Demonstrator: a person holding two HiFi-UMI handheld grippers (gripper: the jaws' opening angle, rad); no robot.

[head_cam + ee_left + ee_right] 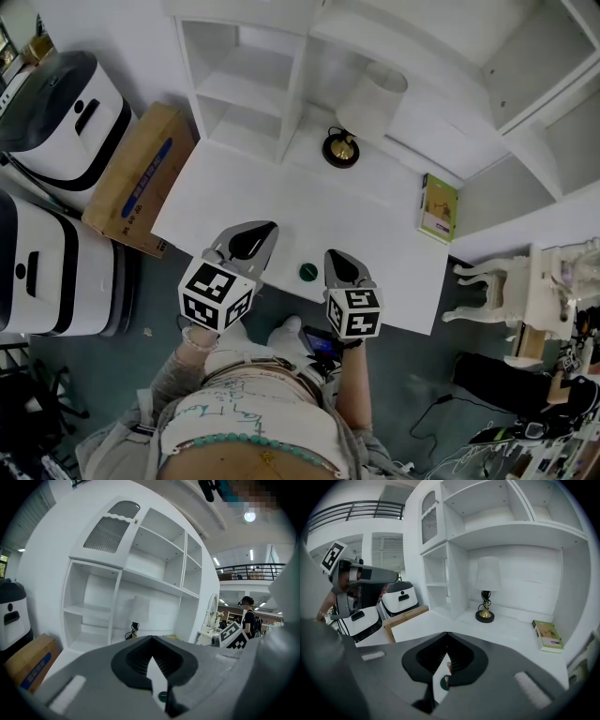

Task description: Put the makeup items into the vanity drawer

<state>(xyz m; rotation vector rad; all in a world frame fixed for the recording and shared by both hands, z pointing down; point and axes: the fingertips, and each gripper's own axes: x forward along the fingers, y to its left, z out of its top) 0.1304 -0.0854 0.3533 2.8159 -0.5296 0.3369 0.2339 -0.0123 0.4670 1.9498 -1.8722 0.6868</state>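
Both the left gripper (263,234) and the right gripper (337,262), jaws pressed together and empty, are held either side of the green item (308,272); pickup is judged pending, with jaw opening required first.

The makeup item (308,272) is a small round thing of dark green colour, like a little jar or cap. It lies alone on the white vanity top (281,202), close to its front edge, about at the middle.

Surface: white vanity top (281,206)
12 o'clock: lamp (341,148)
3 o'clock: green book (438,208)
6 o'clock, front edge: small green round item (308,273)
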